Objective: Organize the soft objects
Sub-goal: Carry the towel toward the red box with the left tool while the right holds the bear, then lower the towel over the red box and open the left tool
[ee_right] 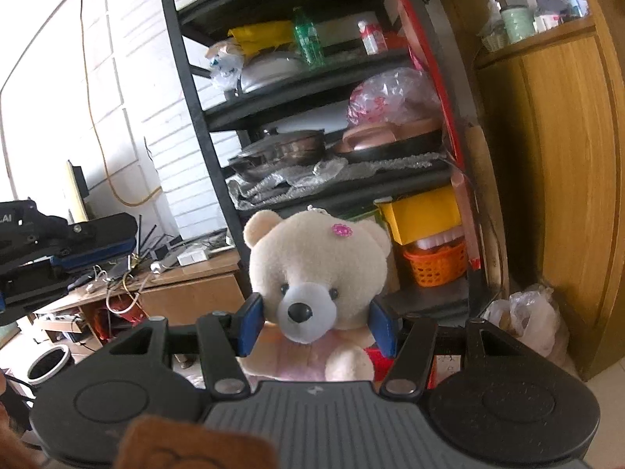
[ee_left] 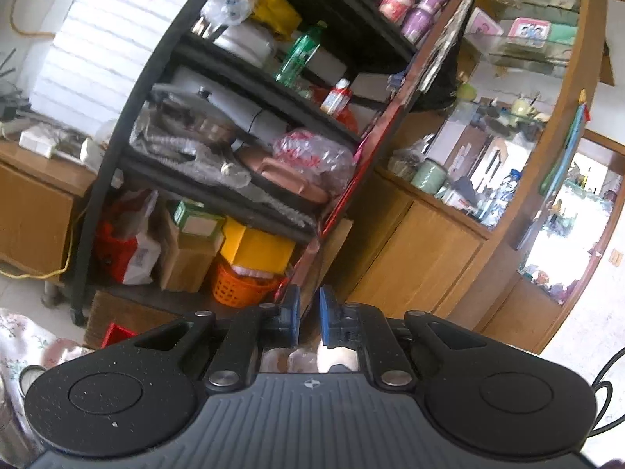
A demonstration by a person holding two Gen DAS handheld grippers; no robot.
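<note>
Right gripper [ee_right: 314,322] is clamping a cream teddy bear [ee_right: 316,269] by the cheeks, blue pads [ee_right: 250,322] pressing in on both sides of the head, bear sitting centre-low in the right wrist frame, facing the camera, pink flower clip on its forehead. Left gripper [ee_left: 309,312] is nearly closed, only a slim gap between its pads, nothing between them; it is also showing at the left edge of the right wrist view [ee_right: 93,248], apart from the bear. Judging the step as carrying the bear to wherever the soft things are going; no destination is showing, so cannot say where. To do it well: keeping the squeeze steady on the head, since plush is giving under the pads and could slip out if the body swings; keeping the bear upright and clear of the black shelf unit [ee_right: 312,58] behind it. Containers: orange basket [ee_right: 437,265] at lower right of the shelf is holding something white, contents unclear, with a yellow box [ee_right: 424,213] resting on top. Clear plastic bag with red print [ee_right: 390,95] is sitting above a pan on a middle shelf. White plastic bag [ee_right: 527,320] is slumping on the floor at right, contents unreadable. Round bin [ee_right: 49,363] at lower left looks dark inside.
</note>
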